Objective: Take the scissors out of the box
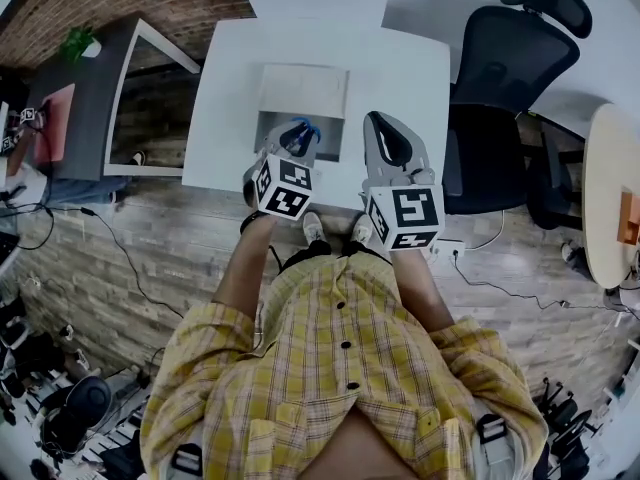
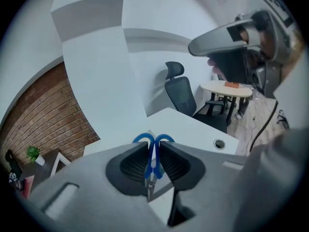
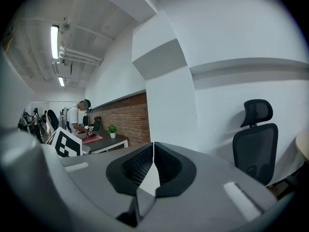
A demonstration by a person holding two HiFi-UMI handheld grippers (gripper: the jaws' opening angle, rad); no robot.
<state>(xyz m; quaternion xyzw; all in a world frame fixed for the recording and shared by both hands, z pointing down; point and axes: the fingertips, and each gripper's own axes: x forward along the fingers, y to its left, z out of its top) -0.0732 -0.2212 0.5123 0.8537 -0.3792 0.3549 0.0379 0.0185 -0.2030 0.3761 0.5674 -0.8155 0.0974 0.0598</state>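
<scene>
Blue-handled scissors (image 2: 153, 141) are pinched between the pads of my left gripper (image 2: 153, 164), handles pointing away and blades toward the camera. In the head view the left gripper (image 1: 297, 140) holds the scissors (image 1: 304, 130) above the open white box (image 1: 268, 128), whose lid (image 1: 303, 90) is folded back on the white table (image 1: 230, 78). To the right of the box my right gripper (image 1: 385, 133) hangs over the table. Its jaws (image 3: 153, 163) are shut with nothing between them.
A black office chair (image 1: 510, 58) stands at the table's right side, with a round table (image 1: 610, 198) beyond it. A dark desk (image 1: 95, 98) with a small plant (image 1: 78, 40) sits to the left. A cable port (image 2: 219, 143) is set into the tabletop.
</scene>
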